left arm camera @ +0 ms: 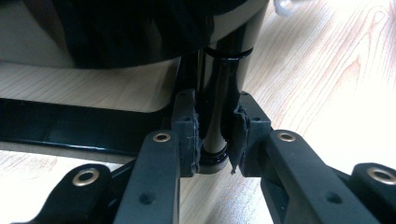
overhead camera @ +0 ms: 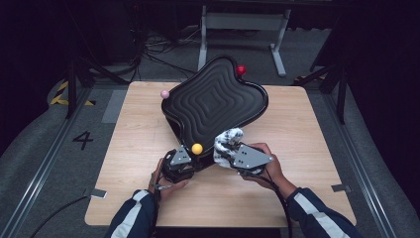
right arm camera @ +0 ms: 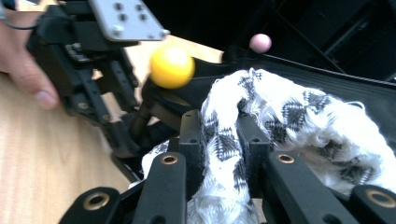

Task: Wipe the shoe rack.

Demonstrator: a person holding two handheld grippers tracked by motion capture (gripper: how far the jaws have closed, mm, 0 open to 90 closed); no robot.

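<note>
Much of the black wavy-edged ribbed plastic tray [overhead camera: 213, 101] is cut off in the left gripper view, where only its glossy underside and a black post [left arm camera: 215, 116] are seen. The tray is tilted on the pale wooden table [overhead camera: 307, 144], whose right side lies bare. The post, below a yellow ball [overhead camera: 197, 148], is clamped by the left gripper [left arm camera: 214, 135]. A white, black-patterned cloth [right arm camera: 280, 116] at the tray's near edge is pinched between the fingers of the right gripper [right arm camera: 223, 140].
</note>
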